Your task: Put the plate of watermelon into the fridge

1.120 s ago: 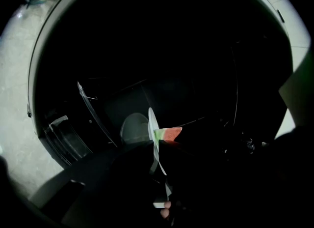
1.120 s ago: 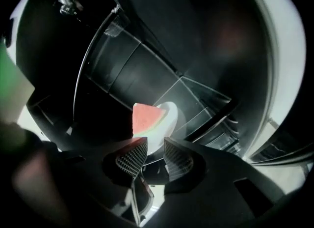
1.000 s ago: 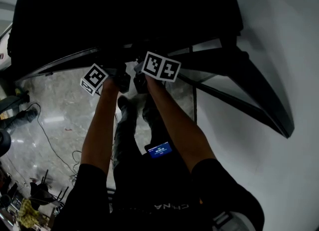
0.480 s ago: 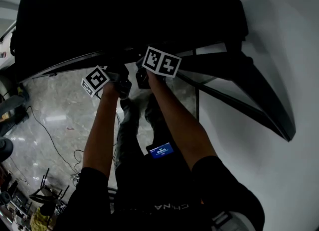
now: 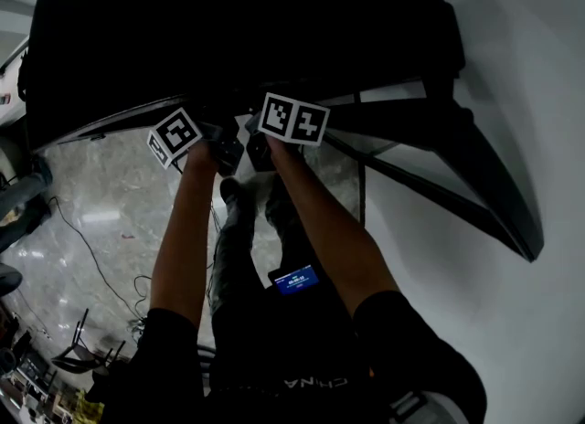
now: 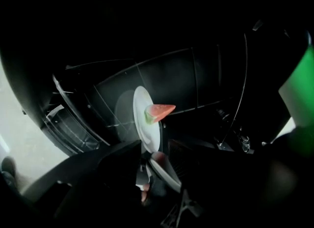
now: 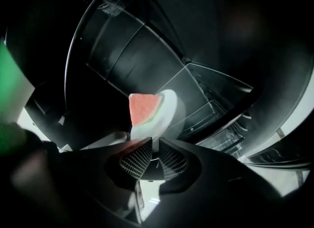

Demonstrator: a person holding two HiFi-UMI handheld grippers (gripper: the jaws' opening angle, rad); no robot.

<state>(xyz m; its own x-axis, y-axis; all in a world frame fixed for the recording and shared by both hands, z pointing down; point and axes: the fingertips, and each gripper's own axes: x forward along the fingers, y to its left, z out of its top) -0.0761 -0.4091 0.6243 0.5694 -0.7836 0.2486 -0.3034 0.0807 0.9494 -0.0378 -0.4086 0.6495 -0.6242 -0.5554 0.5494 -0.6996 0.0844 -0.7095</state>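
1. Your left tongs [image 6: 153,143] are opening wide, one jaw on either side of the plate [image 6: 142,116] rim.
2. Your right tongs [image 7: 153,146] are closing, with the rim at their tips but not yet pinched.
3. The plate, carrying the watermelon [image 6: 159,112], sits on the fridge's glass shelf [image 6: 181,82], toward its front edge.
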